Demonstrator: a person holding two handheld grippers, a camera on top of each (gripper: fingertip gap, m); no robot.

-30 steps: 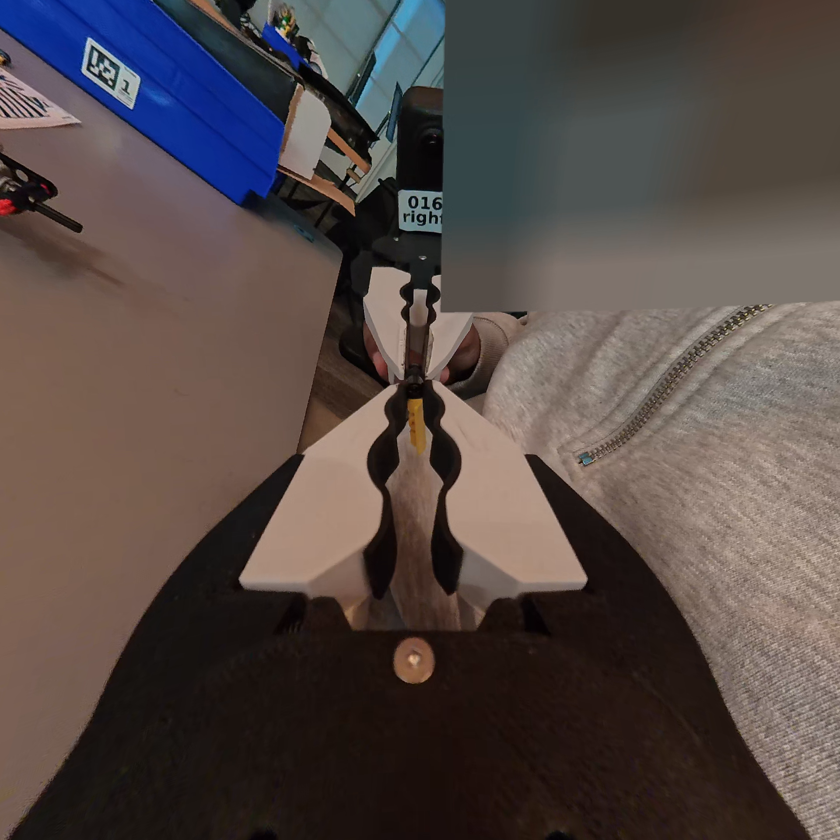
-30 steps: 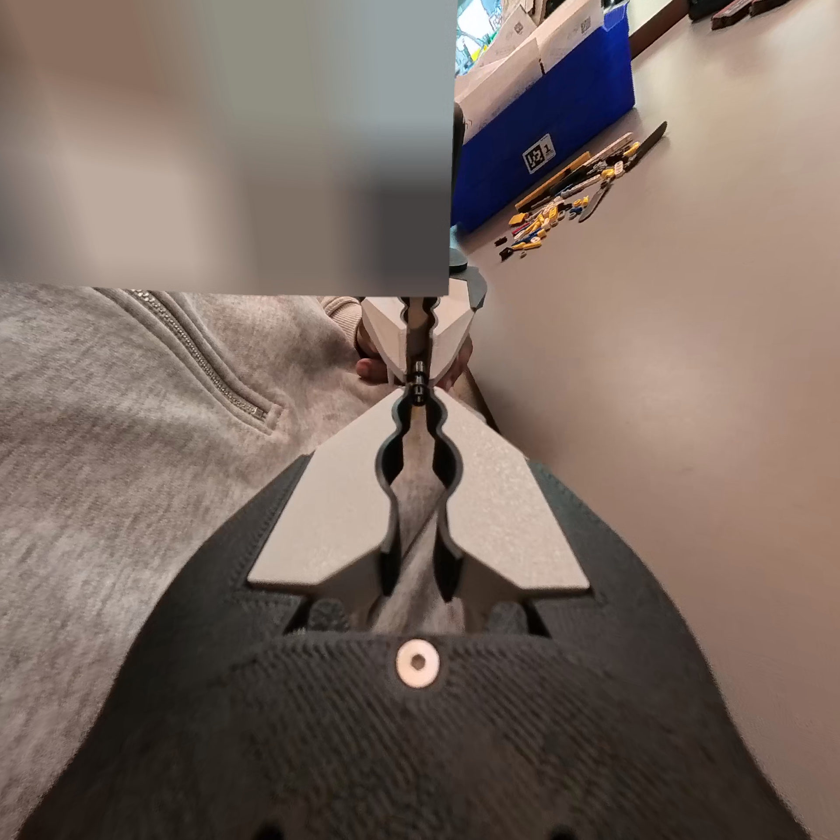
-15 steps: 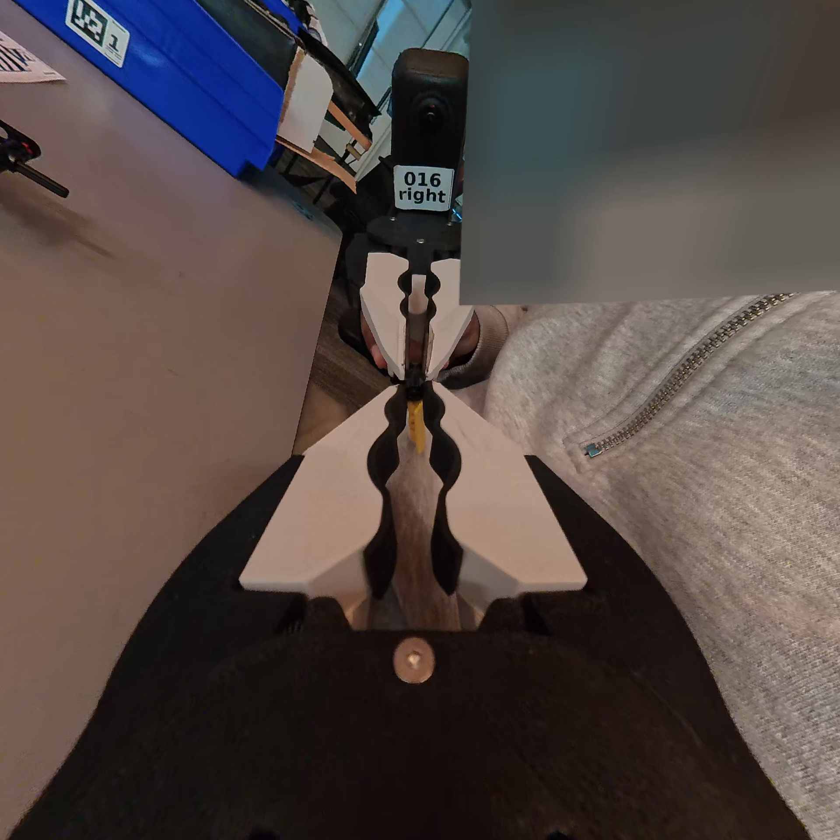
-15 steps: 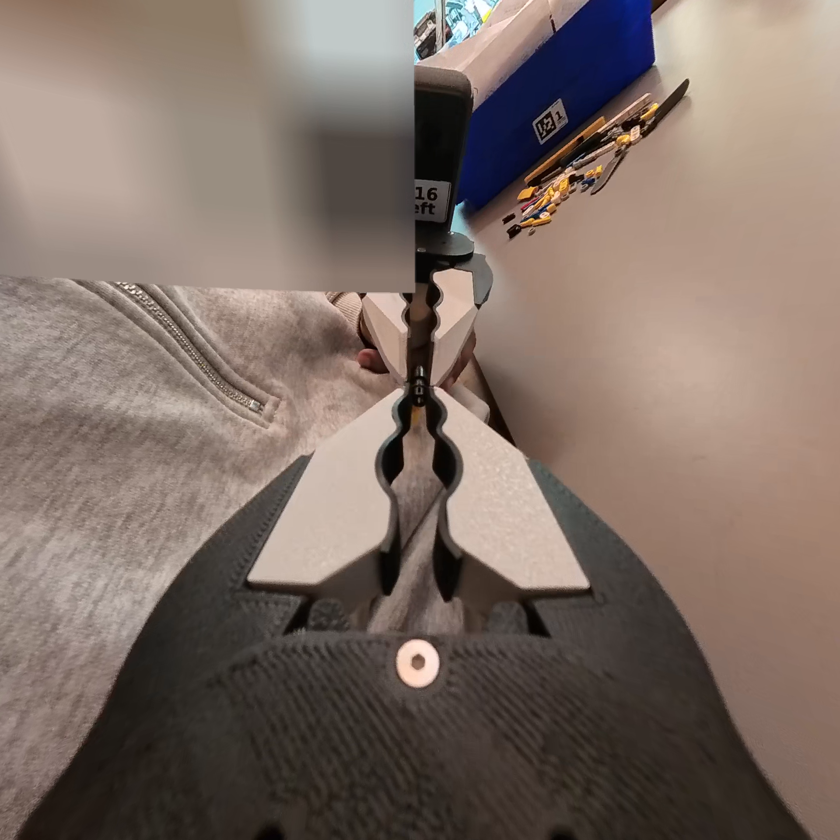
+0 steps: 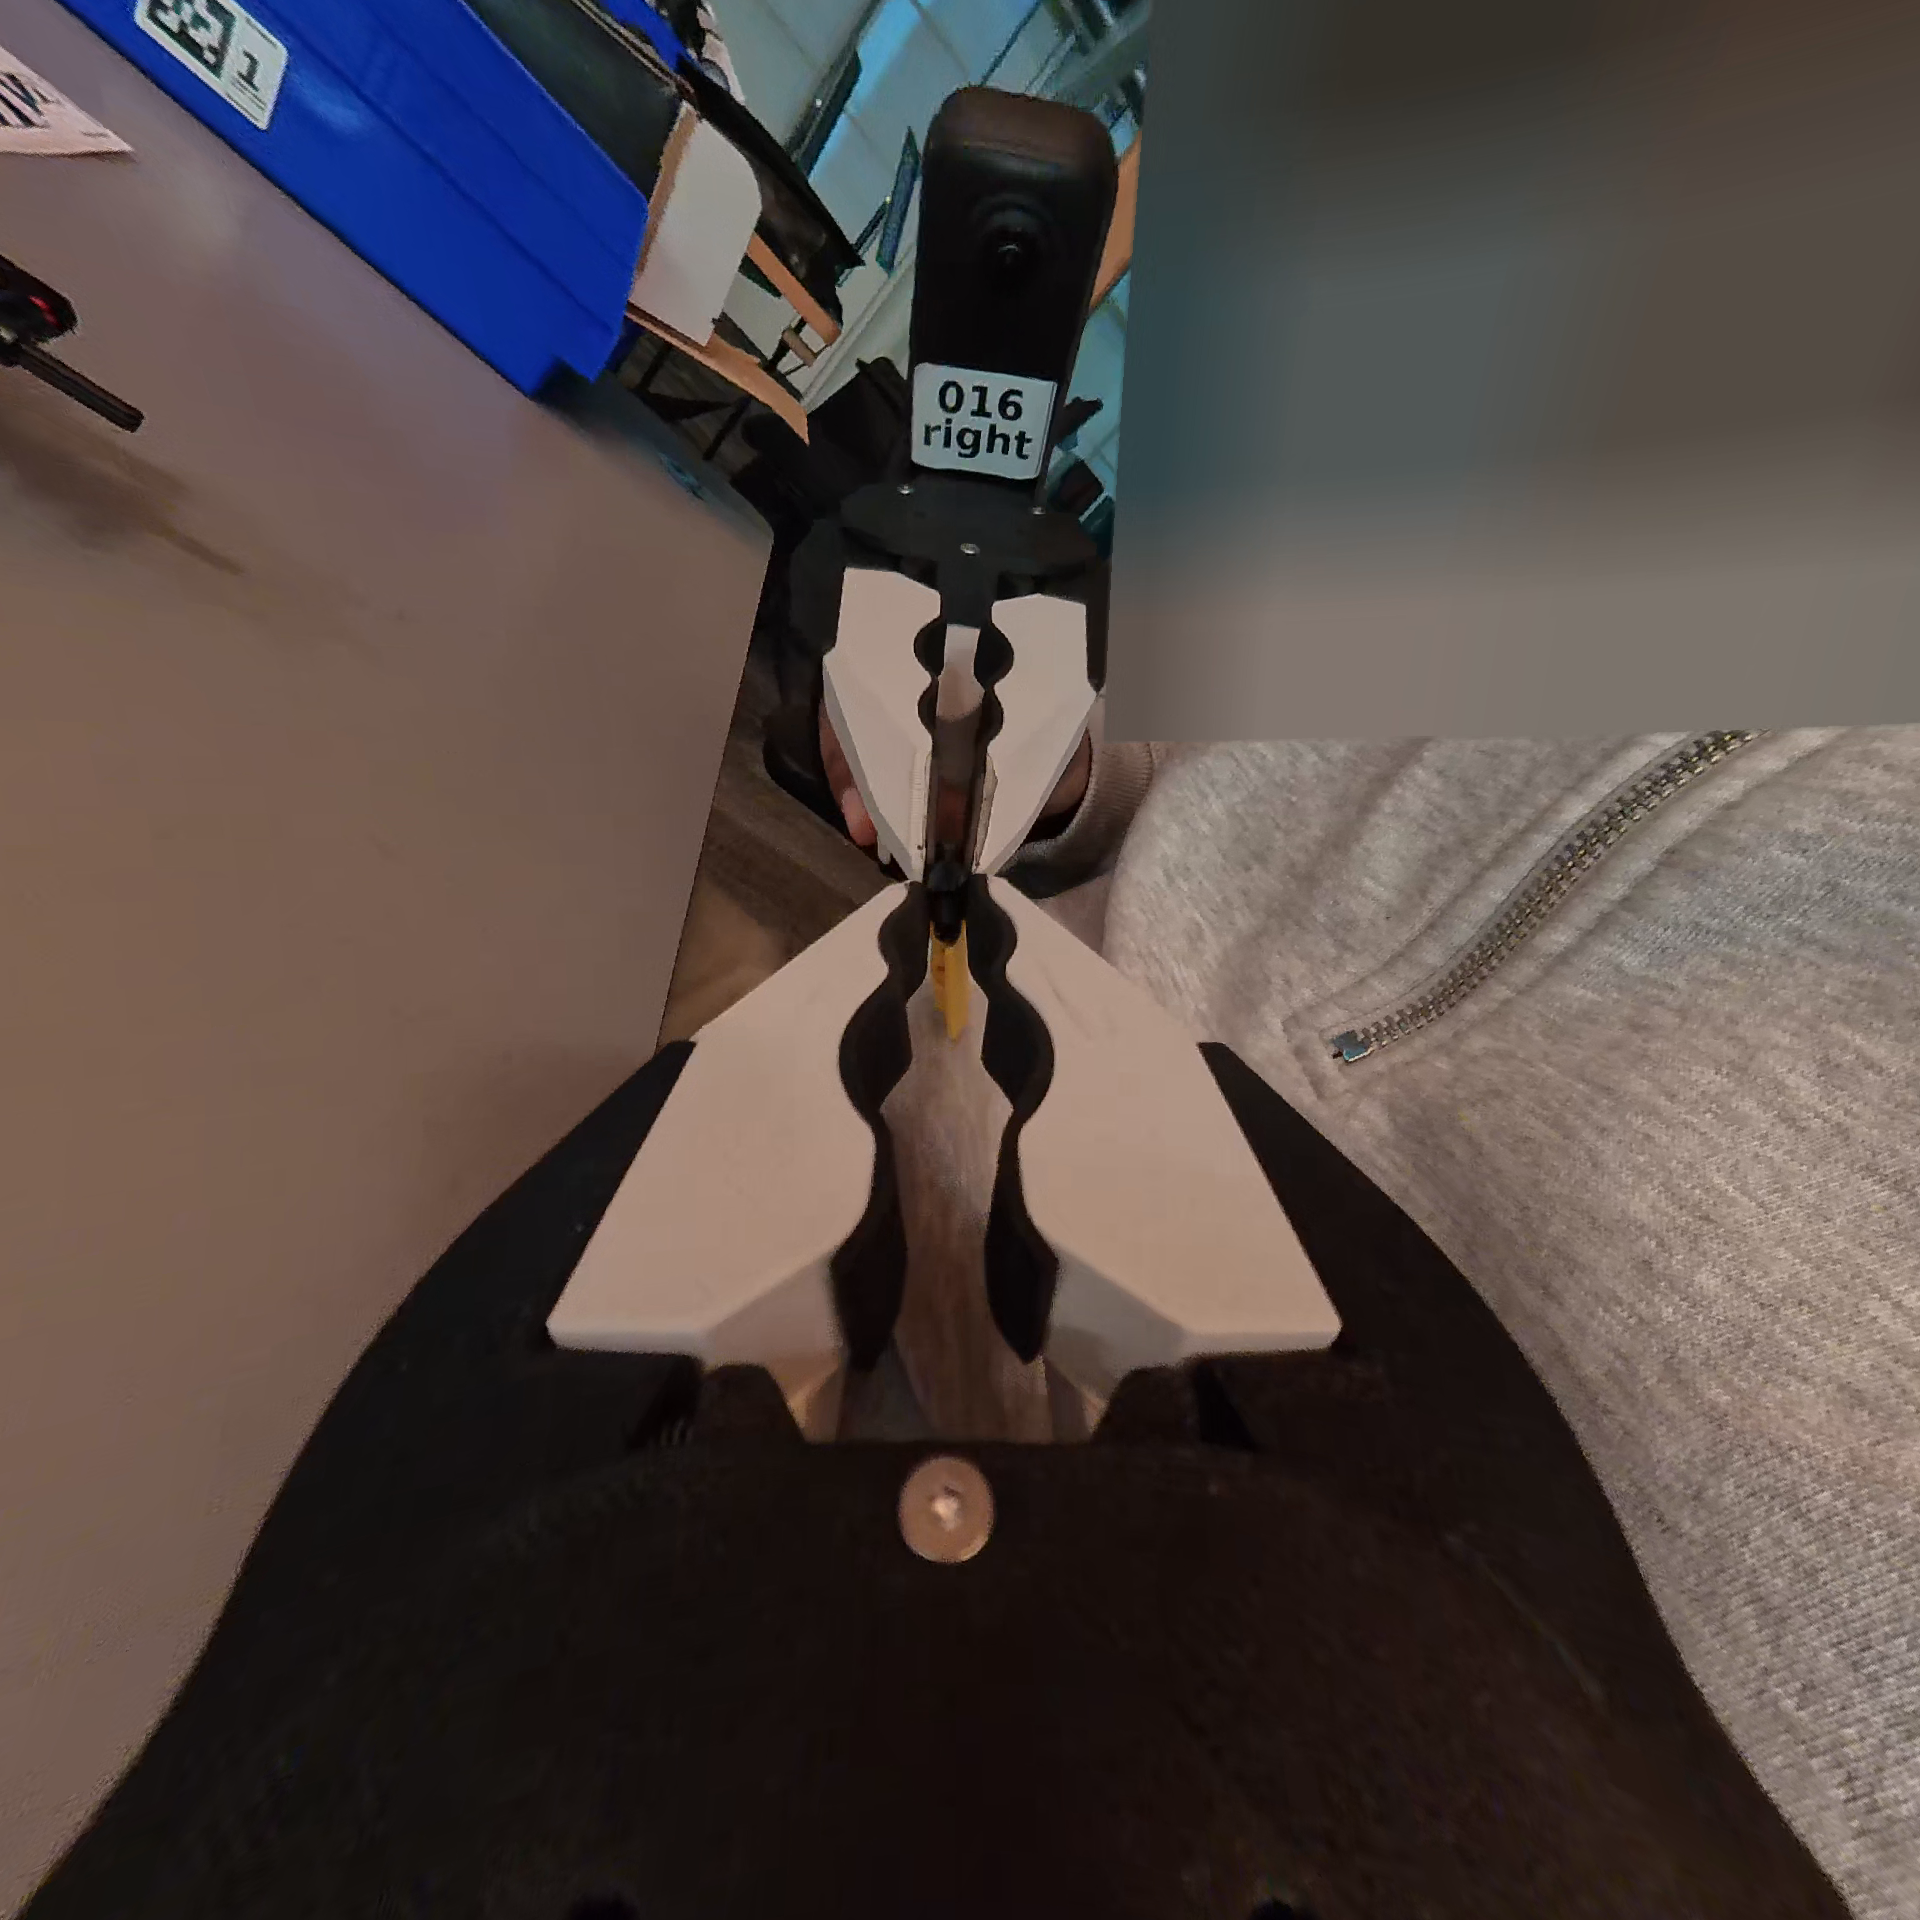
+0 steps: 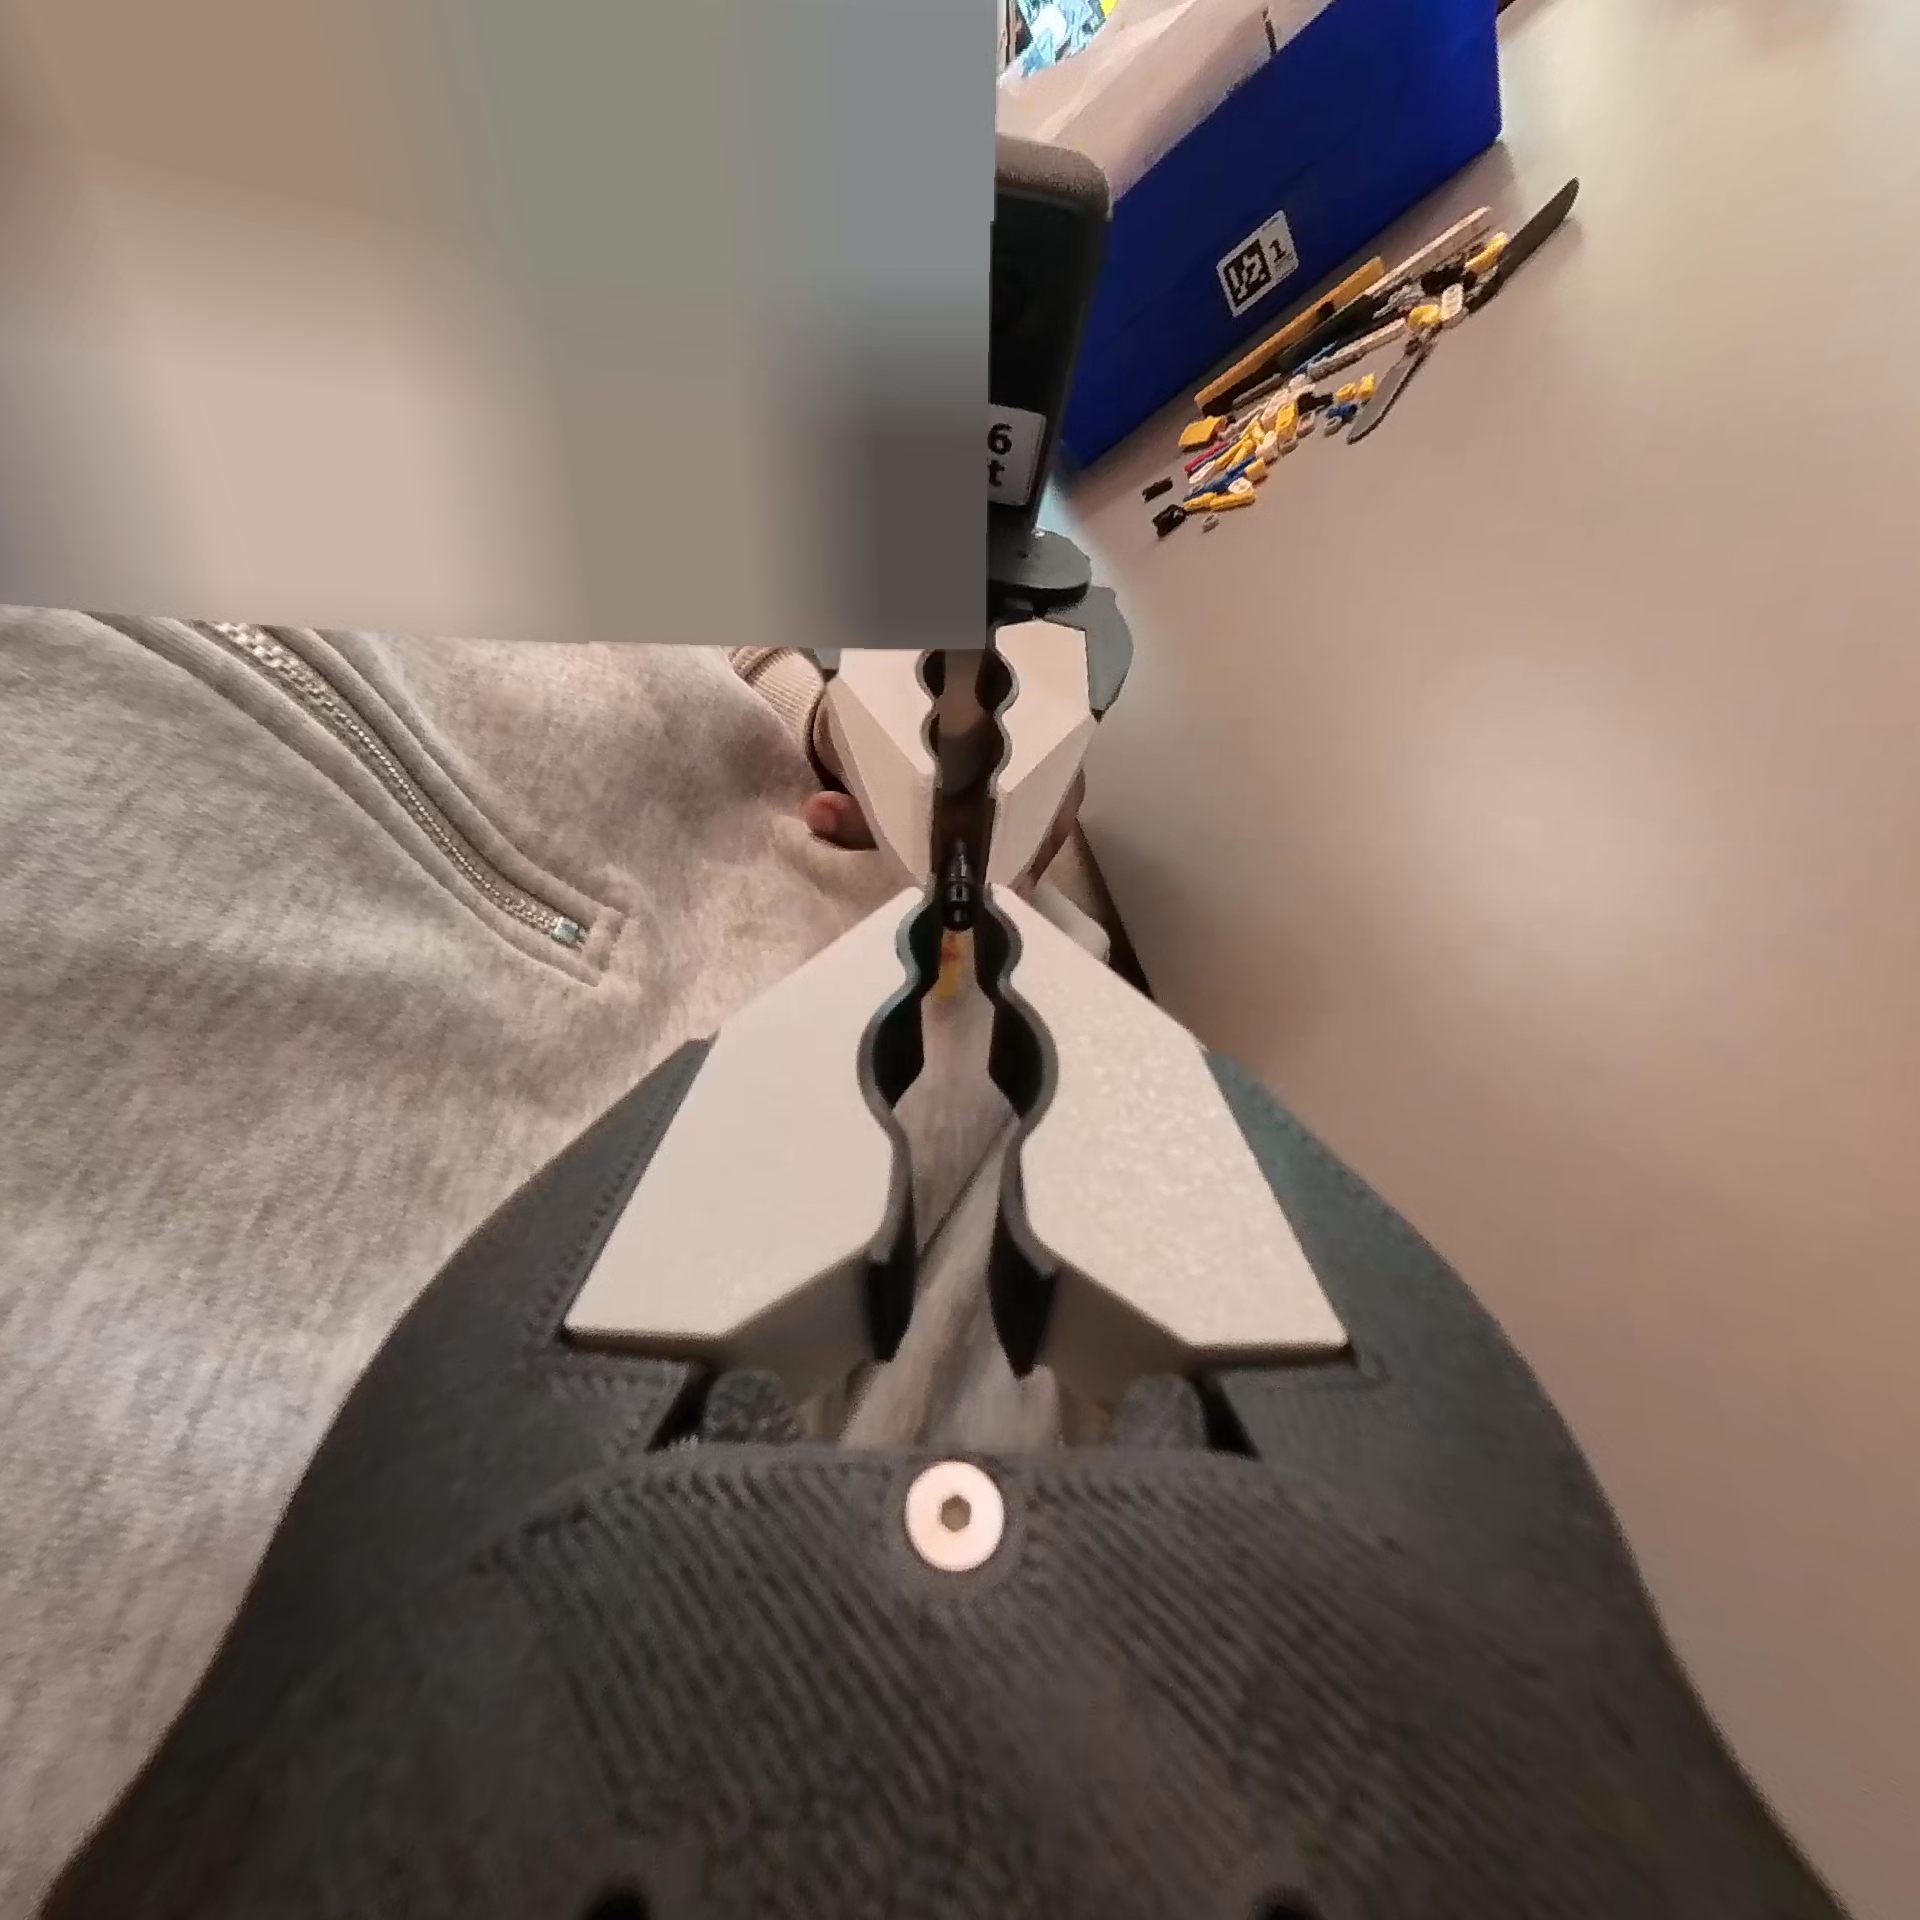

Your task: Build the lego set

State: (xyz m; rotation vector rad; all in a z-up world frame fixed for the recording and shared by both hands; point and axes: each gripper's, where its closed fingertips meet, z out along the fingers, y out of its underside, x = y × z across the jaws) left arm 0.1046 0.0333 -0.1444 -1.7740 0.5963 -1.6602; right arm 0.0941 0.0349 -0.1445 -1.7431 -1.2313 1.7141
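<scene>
Directly tip to tip, the left gripper (image 5: 943, 914) and the right gripper (image 6: 957, 909) meet beside the grey tabletop's (image 5: 343, 790) edge, both closed down to a sliver. A thin yellow lego piece (image 5: 950, 987) is pinched in the left tips, trailing toward 6 o'clock; a small black studded lego piece (image 6: 957, 896) sits in the right tips. Whether the two pieces are joined is hard to make out. Loose yellow and black lego parts (image 6: 1340, 374) lie at 1 o'clock by a blue plastic bin (image 6: 1288, 218).

My left tool (image 5: 943, 902) and right tool (image 6: 956, 902) share pale wedge fingers with wavy black pads, black textured bodies and a silver screw each. I wear a grey zipped sweatshirt (image 5: 1558, 1091).
</scene>
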